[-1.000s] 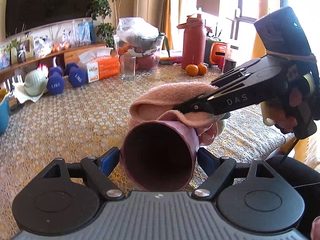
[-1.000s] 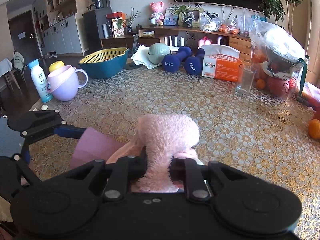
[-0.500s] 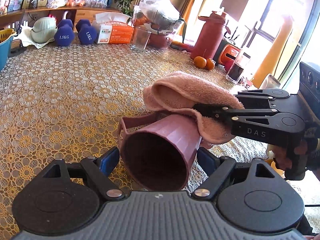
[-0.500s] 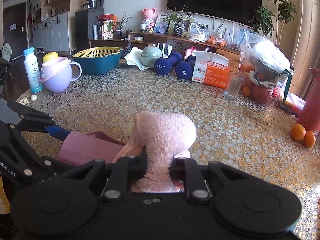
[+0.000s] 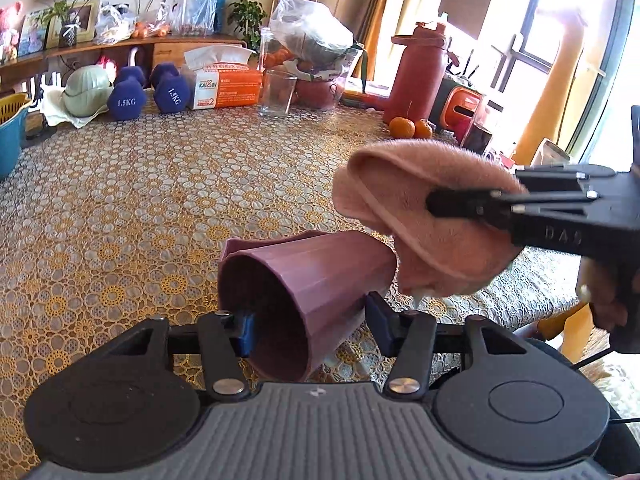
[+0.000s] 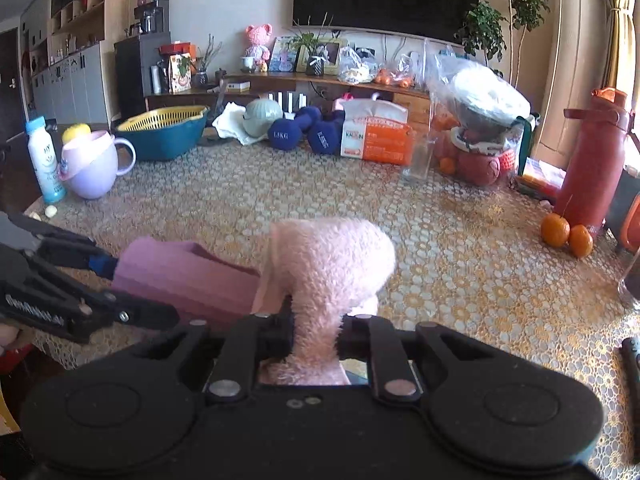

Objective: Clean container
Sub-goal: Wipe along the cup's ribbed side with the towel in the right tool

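Mauve, ribbed plastic, the cup [image 5: 316, 292] lies on its side above the lace-patterned tabletop [image 5: 140, 208], mouth toward the camera, clamped in the left gripper [image 5: 308, 328]. Against its base, the right gripper [image 6: 316, 332] pinches a fluffy pink cloth [image 5: 420, 220].

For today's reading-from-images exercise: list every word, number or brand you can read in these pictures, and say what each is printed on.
"1.5KG": on each blue dumbbell.
"KAIXIN" and "2": on the orange tissue box; its smaller print is unreadable.
"DAS": on the right gripper.
Lettering on the left gripper and the white bottle is too blurred.
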`<state>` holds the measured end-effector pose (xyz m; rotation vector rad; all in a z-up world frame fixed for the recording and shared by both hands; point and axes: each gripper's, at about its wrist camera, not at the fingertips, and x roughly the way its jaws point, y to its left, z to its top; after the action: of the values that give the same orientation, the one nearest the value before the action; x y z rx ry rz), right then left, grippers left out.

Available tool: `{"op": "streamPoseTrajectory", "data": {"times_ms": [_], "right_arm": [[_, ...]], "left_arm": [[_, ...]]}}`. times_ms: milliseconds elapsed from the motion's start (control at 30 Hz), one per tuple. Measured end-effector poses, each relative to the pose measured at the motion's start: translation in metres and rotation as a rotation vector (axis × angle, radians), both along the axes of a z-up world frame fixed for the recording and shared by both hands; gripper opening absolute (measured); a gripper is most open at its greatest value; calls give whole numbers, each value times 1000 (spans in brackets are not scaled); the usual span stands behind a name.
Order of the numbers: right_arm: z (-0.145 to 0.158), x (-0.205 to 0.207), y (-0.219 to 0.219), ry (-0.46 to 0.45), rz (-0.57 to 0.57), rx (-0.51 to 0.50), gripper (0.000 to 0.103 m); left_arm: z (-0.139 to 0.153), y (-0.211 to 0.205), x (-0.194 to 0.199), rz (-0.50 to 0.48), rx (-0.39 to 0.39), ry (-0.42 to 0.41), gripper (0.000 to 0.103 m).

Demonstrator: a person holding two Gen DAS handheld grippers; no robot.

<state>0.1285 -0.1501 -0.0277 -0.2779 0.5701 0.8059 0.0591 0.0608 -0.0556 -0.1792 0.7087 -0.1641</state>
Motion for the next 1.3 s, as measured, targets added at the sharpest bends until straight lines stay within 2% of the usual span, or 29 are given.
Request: {"op": "streamPoseTrajectory", "data": {"times_ms": [133, 267, 367, 567, 667, 900, 967, 1000, 1033, 1100, 1200, 1300], "right_arm": [[23, -4, 20, -25, 88, 38, 15], [26, -12, 53, -6, 212, 32, 15], [19, -16, 75, -13, 262, -22, 15], [-3, -7, 80, -10, 242, -109, 15], [-7, 3, 71, 28, 207, -85, 15], [-14, 12, 58, 47, 143, -62, 16], [-15, 12, 54, 56, 136, -49, 16], [-15, 12, 52, 63, 131, -42, 16], [-15, 11, 50, 65, 128, -38, 16], [-16, 8, 45, 66, 119, -31, 16], [-18, 2, 37, 64, 104, -18, 16], [-19, -2, 29, 74, 85, -4, 16]], "left_arm": [[1, -13, -2, -18, 80, -12, 46], [-1, -17, -3, -30, 94, -11, 45], [-4, -18, -1, -38, 99, 0, 38], [-11, -17, -2, -42, 103, 17, 38], [-11, -12, -6, -22, 88, 15, 38], [0, 4, -19, 31, 2, 15, 39], [1, 9, -26, 30, -20, 19, 42], [1, 12, -29, 41, -28, 20, 48], [1, 15, -32, 62, -33, 21, 59], [1, 23, -35, 103, -59, 13, 72], [2, 31, -30, 120, -126, 18, 79], [0, 26, -21, 105, -124, 26, 81]]}}
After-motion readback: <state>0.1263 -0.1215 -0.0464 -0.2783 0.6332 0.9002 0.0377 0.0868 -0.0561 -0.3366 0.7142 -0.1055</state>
